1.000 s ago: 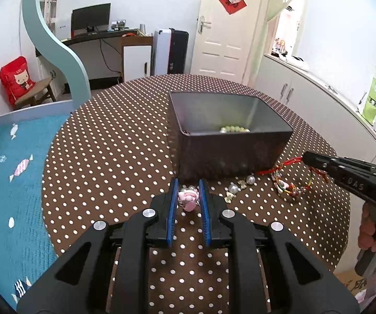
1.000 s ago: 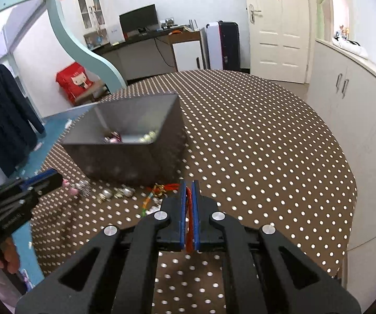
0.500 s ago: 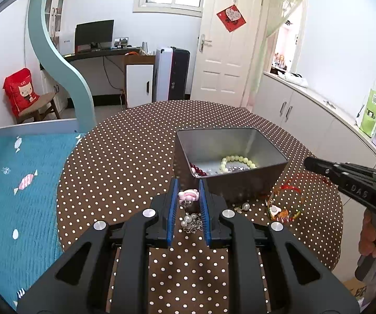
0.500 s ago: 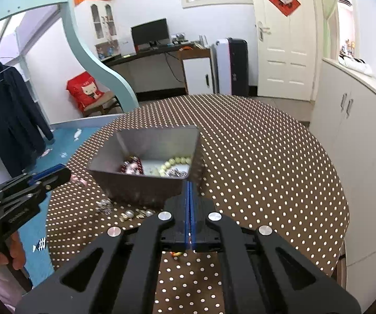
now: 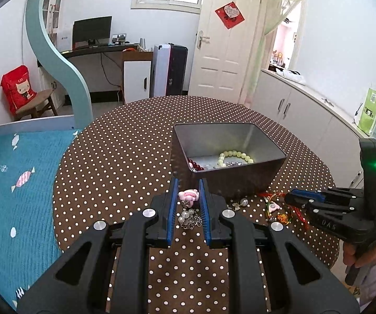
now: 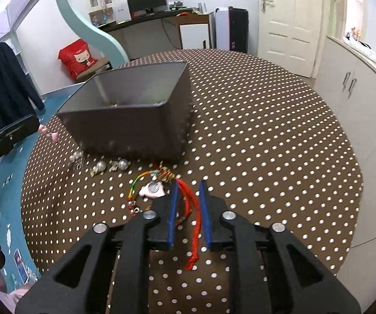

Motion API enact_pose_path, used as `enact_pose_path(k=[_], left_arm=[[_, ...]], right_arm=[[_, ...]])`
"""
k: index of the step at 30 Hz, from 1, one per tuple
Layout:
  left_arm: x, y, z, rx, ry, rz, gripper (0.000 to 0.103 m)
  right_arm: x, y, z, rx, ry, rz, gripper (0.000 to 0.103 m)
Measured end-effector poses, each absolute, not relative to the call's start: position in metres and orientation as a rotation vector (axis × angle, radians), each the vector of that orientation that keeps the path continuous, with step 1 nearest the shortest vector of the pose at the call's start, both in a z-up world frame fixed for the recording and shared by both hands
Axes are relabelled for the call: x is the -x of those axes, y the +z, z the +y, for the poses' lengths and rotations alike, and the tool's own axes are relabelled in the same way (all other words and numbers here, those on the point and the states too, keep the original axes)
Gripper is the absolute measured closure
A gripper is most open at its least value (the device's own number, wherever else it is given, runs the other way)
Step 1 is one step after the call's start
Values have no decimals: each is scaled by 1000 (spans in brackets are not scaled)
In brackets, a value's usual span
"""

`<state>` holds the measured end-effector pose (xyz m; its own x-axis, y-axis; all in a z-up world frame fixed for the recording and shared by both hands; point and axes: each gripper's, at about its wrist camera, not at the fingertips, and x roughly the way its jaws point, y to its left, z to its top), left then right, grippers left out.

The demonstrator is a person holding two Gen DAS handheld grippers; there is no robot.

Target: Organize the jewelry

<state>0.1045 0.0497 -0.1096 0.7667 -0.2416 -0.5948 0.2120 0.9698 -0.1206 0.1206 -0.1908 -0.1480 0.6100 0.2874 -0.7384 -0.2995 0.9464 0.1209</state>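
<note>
A grey metal box (image 5: 229, 157) stands on the dotted table and holds a pale green bead bracelet (image 5: 236, 155) and red beads (image 5: 194, 166). My left gripper (image 5: 188, 192) is shut on a pink charm (image 5: 188, 195) with pearls and a chain hanging under it, held above the table just before the box's near left corner. My right gripper (image 6: 189, 192) is open and low over the table, its fingers either side of a red cord bracelet (image 6: 190, 209). The box also shows in the right wrist view (image 6: 135, 120). Pearl earrings (image 6: 109, 166) lie before it.
The round table with brown dotted cloth (image 5: 125, 162) has its edge close on the right, with white cabinets (image 5: 305, 120) beyond. A teal bed (image 5: 12, 183) lies to the left. A colourful string bracelet with a coin charm (image 6: 151, 188) lies by the right gripper.
My left gripper lifted the pink charm off the table and up toward the box. My right gripper, shut on the red cord before, dropped to the table and opened; the cord lies between its fingers.
</note>
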Motion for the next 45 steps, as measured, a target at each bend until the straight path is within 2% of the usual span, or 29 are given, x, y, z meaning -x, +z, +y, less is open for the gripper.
enact_pose_path(k=[2,6,8,9,29,45], left_arm=[[-105,-112,50,46,-245,659,87],[-109,-118,50,57,-249,683,87],[-109,-121,50,58,-252,688,87],[-110,-121,50,59,-254,689,87],[-106,-109,58,66,-247,648,87],[-117,-56,31,51,-350,507,87]], right_arm=[[-121,-149,-188,31,344,847,76],[-130,-155,-183,69,335,834,77],[-134,-156,-180,86,330,828,97],[-137,-156,-181,77,333,831,100],[-105,-84,-189,40,413,637,101],[-117,-31,-175,70,440,479,101]])
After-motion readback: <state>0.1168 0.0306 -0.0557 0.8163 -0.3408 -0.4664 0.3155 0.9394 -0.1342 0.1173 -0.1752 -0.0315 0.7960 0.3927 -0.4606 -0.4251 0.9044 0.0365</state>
